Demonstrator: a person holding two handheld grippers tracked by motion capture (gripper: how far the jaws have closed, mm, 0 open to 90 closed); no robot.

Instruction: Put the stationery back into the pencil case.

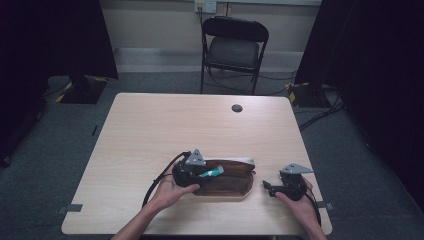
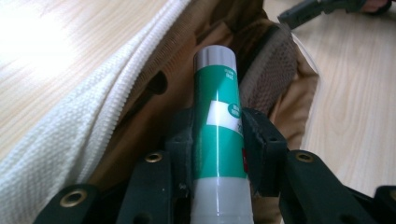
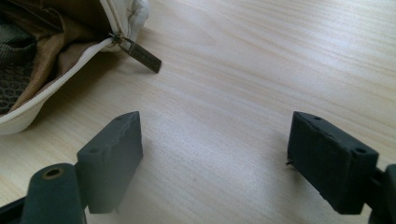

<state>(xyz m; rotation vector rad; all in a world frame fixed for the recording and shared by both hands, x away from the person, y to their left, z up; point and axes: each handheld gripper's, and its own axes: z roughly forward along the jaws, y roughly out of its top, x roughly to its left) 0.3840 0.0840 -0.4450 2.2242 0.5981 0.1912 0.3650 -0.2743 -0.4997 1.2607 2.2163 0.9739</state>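
Two grippers | left gripper (image 2: pixel 217 140) jaws clamp glue stick (image 2: pixel 218 126) | right gripper (image 3: pixel 215 158) jaws wide, empty

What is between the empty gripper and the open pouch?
Just bare table. In the right gripper view, the right gripper stands open with nothing between its jaws, and only wood reaches to the pouch and its zipper pull.

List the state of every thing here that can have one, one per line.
Pouch: unzipped, lying open on the table.
Zipper pull: at the end of its track, resting on the table.
Green tube: capped, clamped above the pouch's opening.
Left claw: shut on the green tube.
Right claw: open, empty.
Folding chair: unfolded, vacant.
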